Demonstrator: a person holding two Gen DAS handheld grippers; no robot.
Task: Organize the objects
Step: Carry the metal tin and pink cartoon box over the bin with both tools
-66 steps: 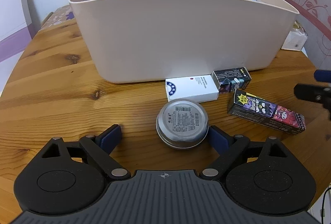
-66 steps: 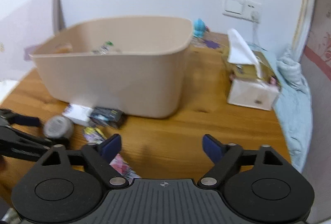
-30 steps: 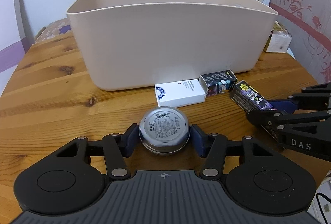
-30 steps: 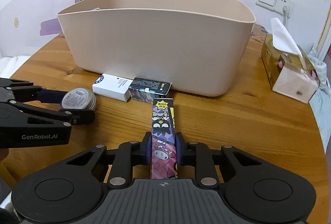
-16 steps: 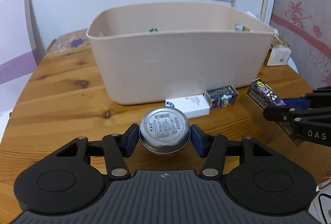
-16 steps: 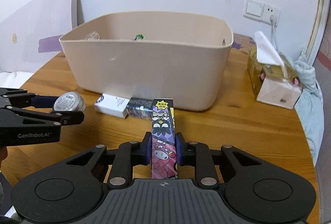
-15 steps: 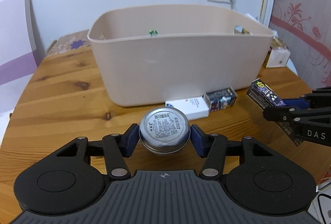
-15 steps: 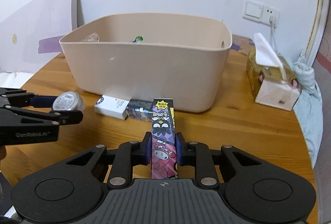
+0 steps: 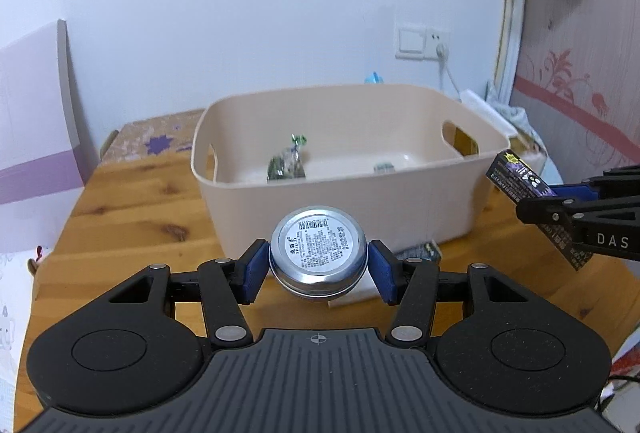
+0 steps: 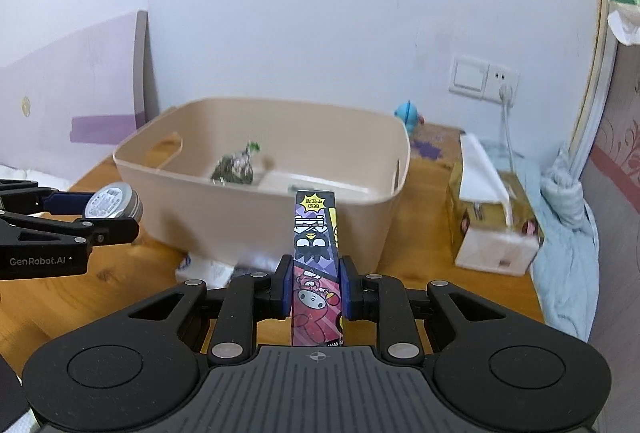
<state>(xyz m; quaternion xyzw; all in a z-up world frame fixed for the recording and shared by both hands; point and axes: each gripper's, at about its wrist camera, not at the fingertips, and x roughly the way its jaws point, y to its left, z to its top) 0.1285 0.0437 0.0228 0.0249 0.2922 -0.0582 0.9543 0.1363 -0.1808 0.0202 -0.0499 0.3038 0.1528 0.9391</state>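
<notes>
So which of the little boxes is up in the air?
The long cartoon box, clamped in the right hand-held gripper. The white box and the small dark box lie on the table by the bin.

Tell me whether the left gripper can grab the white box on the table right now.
Probably not. The left gripper is shut on the round tin, and the white box lies below, against the bin.

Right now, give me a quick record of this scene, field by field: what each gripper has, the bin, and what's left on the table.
left gripper: shut on round tin, held off the table
right gripper: shut on cartoon box, raised
bin: beige, in front of both grippers, holds a foil packet
table: white box and dark box lie at the bin's near wall
</notes>
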